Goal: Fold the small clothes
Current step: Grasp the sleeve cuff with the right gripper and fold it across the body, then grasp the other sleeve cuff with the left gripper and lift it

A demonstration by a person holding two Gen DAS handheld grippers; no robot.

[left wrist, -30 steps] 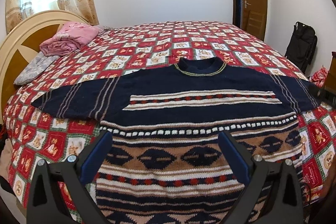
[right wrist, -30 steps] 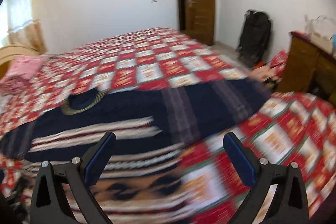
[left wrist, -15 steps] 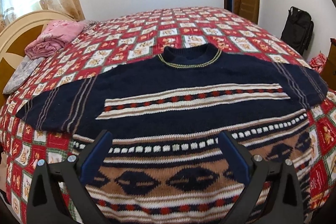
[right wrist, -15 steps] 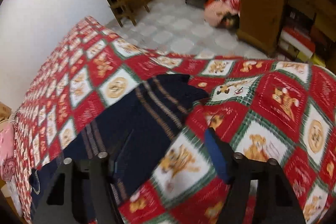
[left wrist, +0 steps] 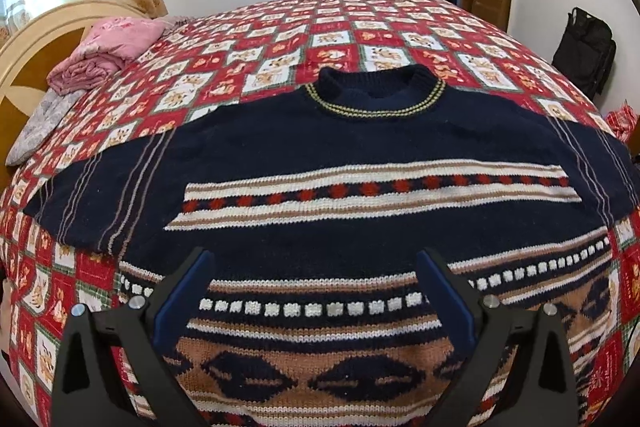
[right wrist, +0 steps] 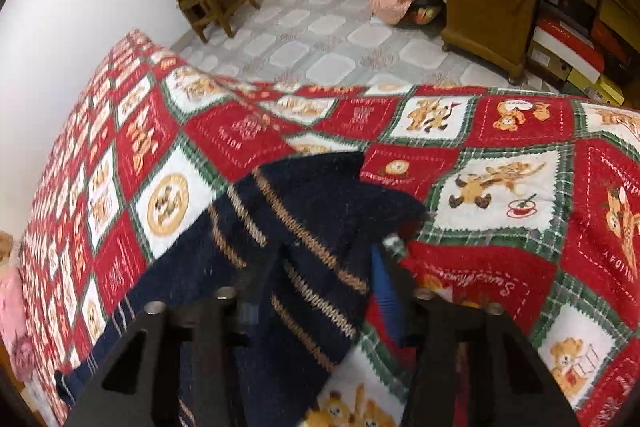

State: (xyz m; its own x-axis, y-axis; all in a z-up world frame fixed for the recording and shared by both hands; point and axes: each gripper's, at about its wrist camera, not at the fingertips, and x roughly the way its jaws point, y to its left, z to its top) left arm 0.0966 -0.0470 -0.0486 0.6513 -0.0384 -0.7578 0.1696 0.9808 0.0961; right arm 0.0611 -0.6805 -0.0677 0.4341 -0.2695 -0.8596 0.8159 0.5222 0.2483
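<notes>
Lying face up across a bed [left wrist: 360, 23] with a red teddy-bear quilt, a navy patterned sweater [left wrist: 360, 155] fills the middle of the left wrist view, collar toward the upper centre, both sleeves spread to the frame's edges. The left tool [left wrist: 316, 291] hovers over the lower body of the sweater with its fingers wide apart, holding nothing. In the right wrist view, the right tool [right wrist: 320, 279] has narrowed around the striped sleeve end [right wrist: 316, 211] at lower centre; the knit bunches between its fingers, so it appears gripped. To fold well, the sleeve should likely be lifted cleanly and carried across the chest, keeping the fold straight. Compared with half a second ago, the right tool has closed in on the sleeve, and the left view has moved closer.
</notes>
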